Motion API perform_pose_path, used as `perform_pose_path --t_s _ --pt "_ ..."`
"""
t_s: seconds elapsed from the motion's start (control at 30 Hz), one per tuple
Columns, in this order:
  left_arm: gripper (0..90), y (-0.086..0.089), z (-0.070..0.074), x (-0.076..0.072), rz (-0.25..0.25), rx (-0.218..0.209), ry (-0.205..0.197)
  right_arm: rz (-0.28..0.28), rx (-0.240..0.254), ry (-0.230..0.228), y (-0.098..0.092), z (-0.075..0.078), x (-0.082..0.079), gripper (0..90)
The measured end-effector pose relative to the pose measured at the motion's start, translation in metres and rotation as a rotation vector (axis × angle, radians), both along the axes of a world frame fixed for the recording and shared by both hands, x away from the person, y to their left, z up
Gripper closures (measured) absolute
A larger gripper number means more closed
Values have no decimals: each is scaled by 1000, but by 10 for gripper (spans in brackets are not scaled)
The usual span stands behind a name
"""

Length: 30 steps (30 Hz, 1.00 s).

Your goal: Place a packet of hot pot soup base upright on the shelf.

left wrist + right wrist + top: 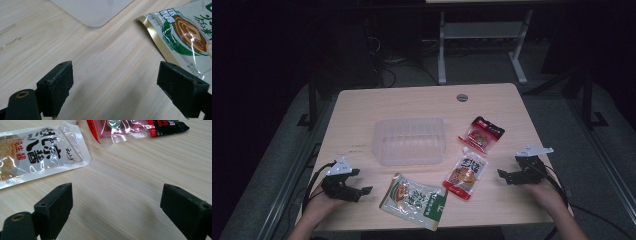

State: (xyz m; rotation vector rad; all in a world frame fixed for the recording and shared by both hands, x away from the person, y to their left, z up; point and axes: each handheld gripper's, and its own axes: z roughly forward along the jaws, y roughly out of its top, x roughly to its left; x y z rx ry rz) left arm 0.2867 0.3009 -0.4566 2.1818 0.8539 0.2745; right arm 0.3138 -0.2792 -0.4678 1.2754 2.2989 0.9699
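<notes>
A clear plastic tub (410,140) stands in the middle of the light wooden table (362,107). Three food pouches lie near the front: a green-and-white one (414,200) (185,41), a white-and-orange sauce pouch (465,174) (35,155), and a red-and-black one (481,133) (135,126). My left gripper (362,181) (115,90) rests at the front left, open, jaws wide over bare wood, left of the green pouch. At the front right my right gripper (507,167) (116,211) is open too, nothing between its jaws, just right of the sauce pouch.
A round grey cable port (462,97) sits near the table's far edge. Behind the table a white desk frame (482,35) and cables stand on dark floor. Bare wood lies between the tub and the table's left edge.
</notes>
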Motion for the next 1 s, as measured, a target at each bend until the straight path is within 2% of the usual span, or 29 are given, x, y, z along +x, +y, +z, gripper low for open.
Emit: perform_pose_path --t_s 0.2,0.23,0.37,0.53,0.57,0.63,0.67,0.7,0.73,0.77,0.8,0.83,0.87,0.97,1.0 --pt "132 0 3 0 -6 2 -2 10 12 12 4 7 1 108" --pt "132 -2 3 -1 -5 -10 1 13 13 16 4 9 3 109" --pt "132 -5 6 -1 -10 -17 2 18 30 28 8 17 9 129" --pt "132 -9 9 -2 -15 -25 -4 21 20 23 12 25 20 164" --pt "132 -9 10 -3 -17 -30 -12 22 13 13 14 29 25 226" --pt "133 -9 10 -4 -19 -27 -12 22 13 14 16 31 28 240" --pt "134 -9 10 -5 -18 -32 -10 26 9 9 19 36 35 345" --pt "134 -9 10 -5 -18 -32 -10 26 9 9 19 36 35 345" --pt "134 -8 11 -5 -19 -35 -11 24 12 -1 20 39 37 384" --pt "135 -8 11 -5 -22 -33 -14 25 20 -2 21 41 42 440" --pt "136 -7 11 -6 -21 -35 -14 31 28 -1 23 45 50 543" --pt "136 -7 11 -6 -21 -36 -14 25 41 6 25 47 52 586" --pt "136 -7 11 -6 -21 -36 -14 25 41 6 25 47 52 586" --pt "137 -7 11 -7 -22 -37 -14 35 66 2 28 53 64 767" --pt "137 -7 11 -7 -25 -36 -14 35 68 11 31 56 73 847"
